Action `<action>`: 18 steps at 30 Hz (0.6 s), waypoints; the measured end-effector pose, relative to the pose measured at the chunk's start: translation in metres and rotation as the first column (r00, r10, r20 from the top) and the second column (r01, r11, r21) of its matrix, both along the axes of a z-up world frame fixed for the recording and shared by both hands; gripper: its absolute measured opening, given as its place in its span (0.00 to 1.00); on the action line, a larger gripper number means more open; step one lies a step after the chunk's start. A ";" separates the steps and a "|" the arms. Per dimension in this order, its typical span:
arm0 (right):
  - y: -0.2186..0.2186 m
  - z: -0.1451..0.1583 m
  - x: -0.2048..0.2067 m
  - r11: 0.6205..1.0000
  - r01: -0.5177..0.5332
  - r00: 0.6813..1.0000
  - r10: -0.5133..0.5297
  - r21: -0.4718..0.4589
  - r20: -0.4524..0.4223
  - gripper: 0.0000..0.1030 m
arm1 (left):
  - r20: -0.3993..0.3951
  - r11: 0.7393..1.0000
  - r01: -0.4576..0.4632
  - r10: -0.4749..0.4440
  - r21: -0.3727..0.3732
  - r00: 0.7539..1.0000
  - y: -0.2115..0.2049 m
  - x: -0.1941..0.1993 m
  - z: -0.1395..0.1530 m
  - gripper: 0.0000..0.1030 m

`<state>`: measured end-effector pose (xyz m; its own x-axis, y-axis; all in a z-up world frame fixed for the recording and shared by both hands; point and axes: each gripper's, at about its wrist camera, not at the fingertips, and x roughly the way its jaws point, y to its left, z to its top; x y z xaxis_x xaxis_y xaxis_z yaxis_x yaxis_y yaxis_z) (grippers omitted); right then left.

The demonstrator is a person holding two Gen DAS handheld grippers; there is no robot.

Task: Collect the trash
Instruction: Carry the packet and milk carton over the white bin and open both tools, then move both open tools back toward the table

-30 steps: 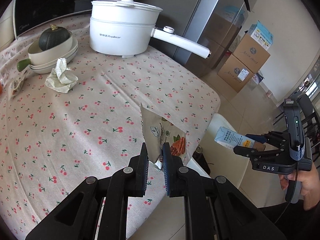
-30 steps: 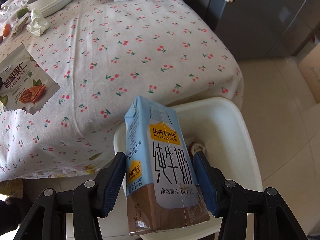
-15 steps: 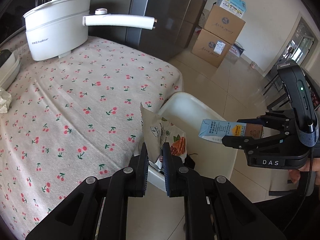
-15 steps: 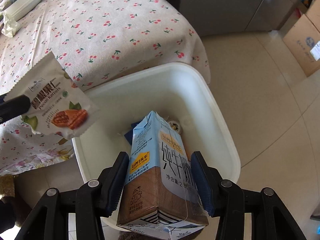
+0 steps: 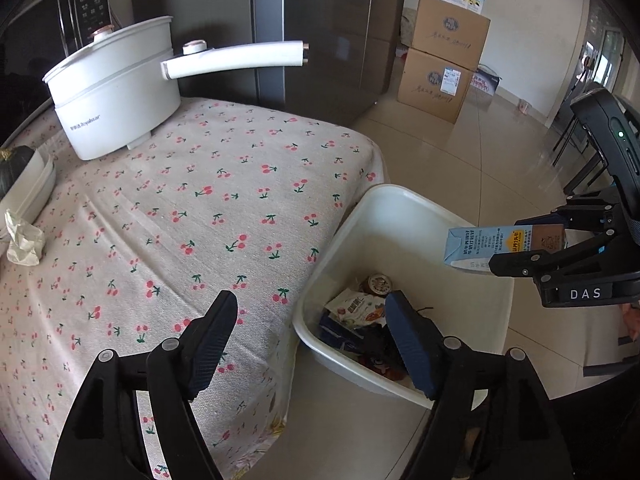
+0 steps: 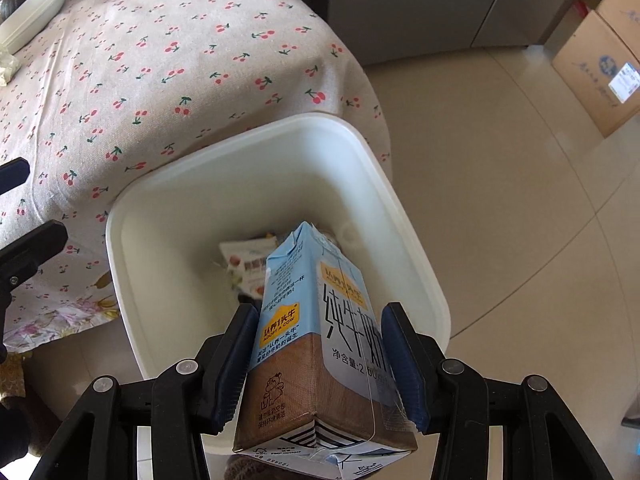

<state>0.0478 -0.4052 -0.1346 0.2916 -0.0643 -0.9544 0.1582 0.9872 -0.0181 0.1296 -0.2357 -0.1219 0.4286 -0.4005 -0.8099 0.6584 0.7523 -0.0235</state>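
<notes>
From the left wrist view, the left hand-held gripper (image 5: 308, 332) stands spread wide with nothing between its pads; its jaws have just been opening. Its left finger hangs over the cherry-print tabletop (image 5: 200, 200), its right finger over the white bin (image 5: 404, 204) that stands on the floor just beside the tabletop's right edge. Down in the bin lies a snack packet (image 5: 354, 312) among other dark trash and a small round lid. To the right, the right hand-held gripper (image 5: 532, 248) holds a blue milk carton (image 5: 492, 246) level above the bin's far right rim. At the far left of the tabletop stand a white pot (image 5: 116, 100) with a long handle, stacked white dishes (image 5: 28, 192) and a crumpled tissue (image 5: 22, 238). Cardboard boxes (image 5: 444, 64) are stacked on the floor well behind.

From the right wrist view, the right hand-held gripper (image 6: 320, 364) pinches the milk carton (image 6: 320, 340) by its brown lower half, pads pressed on both sides, the carton's top pointing down into the bin (image 6: 248, 140). The snack packet (image 6: 248, 268) shows beneath it. The left hand-held gripper's dark fingers (image 6: 32, 244) reach in at the left edge.
</notes>
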 end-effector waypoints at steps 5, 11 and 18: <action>0.001 0.000 0.002 1.000 0.005 1.000 -0.005 0.006 -0.004 0.55 | 0.009 0.999 -0.037 0.037 0.031 0.999 0.016 0.005 0.002 0.87; 0.007 0.003 0.006 1.000 0.020 1.000 -0.020 0.009 -0.006 0.77 | 0.007 0.994 -0.085 0.085 0.063 0.996 0.038 0.008 0.004 0.98; 0.020 0.010 0.017 1.000 0.012 1.000 -0.012 0.013 0.004 0.78 | 0.004 0.984 -0.169 0.169 0.062 0.986 0.080 0.018 0.015 0.98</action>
<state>0.0649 -0.3856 -0.1244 0.2951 -0.0556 -0.9538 0.1704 0.9854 -0.0047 0.1478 -0.1556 -0.1068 0.4848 -0.2719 -0.8313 0.5220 0.8526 0.0255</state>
